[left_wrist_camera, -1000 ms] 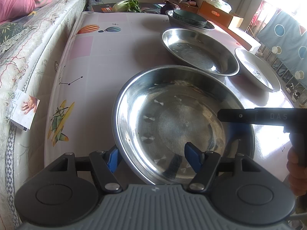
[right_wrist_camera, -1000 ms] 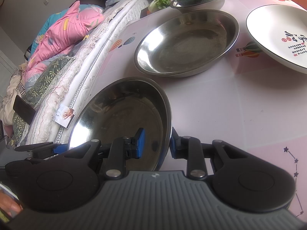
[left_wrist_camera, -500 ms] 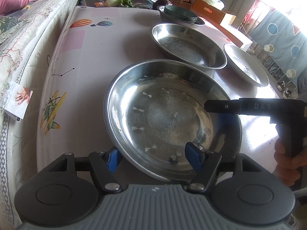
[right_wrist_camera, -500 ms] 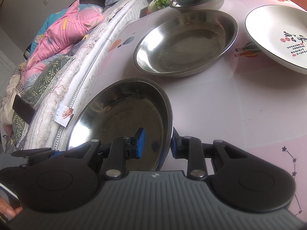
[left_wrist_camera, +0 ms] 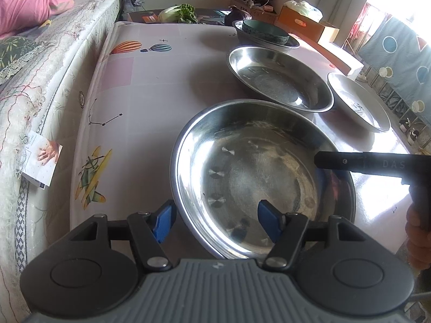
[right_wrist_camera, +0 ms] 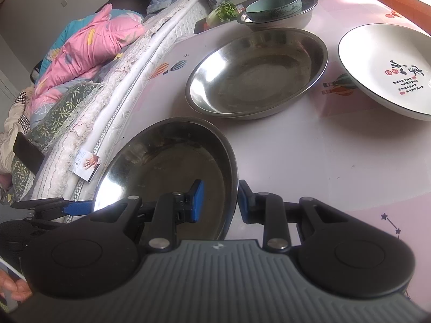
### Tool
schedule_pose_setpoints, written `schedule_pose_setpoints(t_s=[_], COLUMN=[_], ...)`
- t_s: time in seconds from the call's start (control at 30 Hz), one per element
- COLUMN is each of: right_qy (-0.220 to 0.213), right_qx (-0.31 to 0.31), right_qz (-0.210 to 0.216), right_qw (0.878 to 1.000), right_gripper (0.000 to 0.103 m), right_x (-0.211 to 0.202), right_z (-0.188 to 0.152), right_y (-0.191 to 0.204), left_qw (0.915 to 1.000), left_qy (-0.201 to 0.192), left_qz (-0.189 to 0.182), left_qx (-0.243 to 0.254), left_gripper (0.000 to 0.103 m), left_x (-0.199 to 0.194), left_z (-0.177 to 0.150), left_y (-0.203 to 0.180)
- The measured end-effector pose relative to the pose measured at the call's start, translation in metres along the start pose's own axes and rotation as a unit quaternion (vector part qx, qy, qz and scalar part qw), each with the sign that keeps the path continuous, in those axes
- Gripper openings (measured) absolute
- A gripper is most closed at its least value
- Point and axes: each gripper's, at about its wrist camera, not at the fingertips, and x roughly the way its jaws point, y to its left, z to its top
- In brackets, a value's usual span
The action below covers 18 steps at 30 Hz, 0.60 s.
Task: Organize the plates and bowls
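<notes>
i have a claw in each hand, and both are at the big steel plate (left_wrist_camera: 258,167) at the near end of the table (left_wrist_camera: 150,86).

my right claw (right_wrist_camera: 217,202) has one blue pad inside the plate and one outside. the rim sits between them and the pads look like they pinch it, so this claw is gripping the plate. in the left claw's view i see it come in from the right side over the plate's rim, with my hand (left_wrist_camera: 419,239) under it.

my left claw (left_wrist_camera: 212,222) is at the near edge of the same plate. one blue pad is outside the rim and the other is inside, over the shiny bottom. there is a wide gap, and the pads do not press on the plate. the jaws are closing just now, with the rim between them.

behind this plate is a second steel plate (right_wrist_camera: 256,72), flat on the table and just beside the first one. to its right is a white plate (right_wrist_camera: 388,70) with dark writing on it. farther back is a steel bowl (right_wrist_camera: 293,18) with a green bowl (right_wrist_camera: 272,6) sitting inside it.

the table has a pink cloth with balloons and a little plane on it. a bed (right_wrist_camera: 89,99) runs along the left side of the table, with a pink blanket (right_wrist_camera: 86,48) on top. some leafy greens (left_wrist_camera: 179,13) lie at the far end.
</notes>
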Motion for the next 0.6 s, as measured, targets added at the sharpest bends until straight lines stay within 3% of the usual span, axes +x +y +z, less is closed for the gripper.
schedule_pose_setpoints(t_s=[0.4,0.6], right_qy=[-0.002,-0.008], right_qx=[-0.01,-0.011], right_qz=[-0.019,-0.019], right_qw=[1.0,1.0], right_gripper=[0.021,0.02], right_x=[0.0031,-0.0021], right_z=[-0.0071,-0.0092], right_y=[0.0031,0.0023], left_qw=[0.9994,0.9996], left_qy=[-0.002,-0.003], left_qz=[0.032,0.029], left_qx=[0.009,0.008], left_gripper=[0.038,0.035], left_x=[0.0035,0.0005], left_z=[-0.0037,-0.0027], left_y=[-0.0021,-0.0025])
